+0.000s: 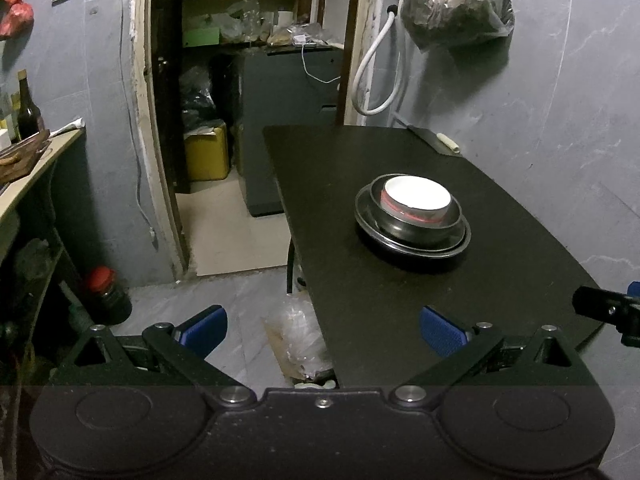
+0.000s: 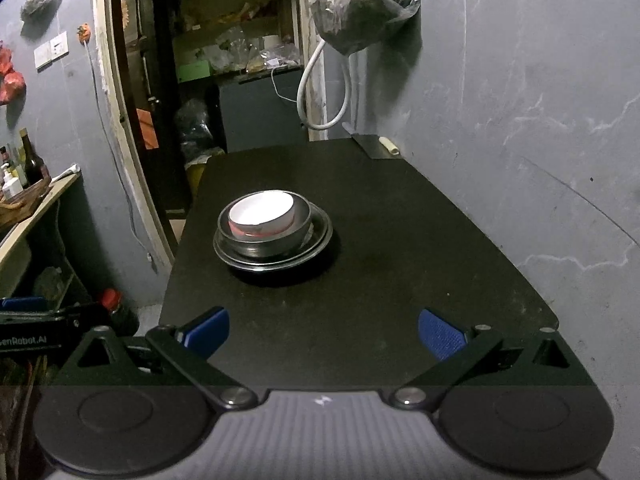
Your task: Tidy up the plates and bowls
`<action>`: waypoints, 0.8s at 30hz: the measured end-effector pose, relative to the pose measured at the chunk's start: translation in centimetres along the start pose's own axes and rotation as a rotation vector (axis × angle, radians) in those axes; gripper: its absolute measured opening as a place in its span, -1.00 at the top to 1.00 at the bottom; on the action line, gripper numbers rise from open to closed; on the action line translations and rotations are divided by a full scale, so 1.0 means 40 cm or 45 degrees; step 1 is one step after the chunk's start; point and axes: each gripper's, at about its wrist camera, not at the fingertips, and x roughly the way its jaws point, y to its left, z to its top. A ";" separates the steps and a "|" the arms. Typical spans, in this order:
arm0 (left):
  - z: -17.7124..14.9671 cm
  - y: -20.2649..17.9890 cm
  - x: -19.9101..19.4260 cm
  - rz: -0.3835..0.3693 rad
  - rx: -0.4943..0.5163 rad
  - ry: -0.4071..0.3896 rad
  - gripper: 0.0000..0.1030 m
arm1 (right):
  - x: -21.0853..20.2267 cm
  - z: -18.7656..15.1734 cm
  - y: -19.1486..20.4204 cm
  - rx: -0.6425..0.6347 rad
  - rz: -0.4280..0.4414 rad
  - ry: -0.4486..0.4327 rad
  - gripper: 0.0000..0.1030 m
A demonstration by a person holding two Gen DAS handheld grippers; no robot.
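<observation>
A white bowl with a red band (image 1: 417, 197) (image 2: 262, 213) sits inside a steel bowl (image 1: 416, 224) (image 2: 264, 240), which rests on stacked steel plates (image 1: 452, 246) (image 2: 320, 236) on the black table (image 1: 400, 300) (image 2: 380, 240). My left gripper (image 1: 323, 330) is open and empty, near the table's front left corner, well short of the stack. My right gripper (image 2: 323, 332) is open and empty above the table's near edge, the stack ahead and to the left. Part of the other gripper shows at each view's edge.
A cleaver with a pale handle (image 1: 434, 140) (image 2: 378, 146) lies at the table's far edge by the wall. A bag (image 1: 456, 8) hangs above. An open doorway (image 1: 240, 120) and a shelf with bottles (image 1: 28, 116) are left. A red-lidded jar (image 1: 106, 294) stands on the floor.
</observation>
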 end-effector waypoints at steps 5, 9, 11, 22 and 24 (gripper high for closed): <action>-0.001 -0.004 0.007 -0.001 0.010 0.005 -0.98 | 0.013 -0.001 0.004 -0.003 0.009 0.015 -1.00; 0.005 -0.002 0.011 0.006 0.004 0.003 -0.98 | 0.020 0.005 0.004 -0.002 0.007 0.019 -1.00; 0.005 -0.002 0.011 0.004 0.004 0.003 -0.98 | 0.021 0.004 0.007 -0.005 0.007 0.020 -1.00; 0.007 -0.003 0.014 0.005 0.003 0.005 -0.98 | 0.022 0.008 0.005 -0.012 0.002 0.023 -1.00; 0.006 -0.003 0.013 0.002 0.004 0.005 -0.98 | 0.022 0.008 0.004 -0.014 0.000 0.020 -1.00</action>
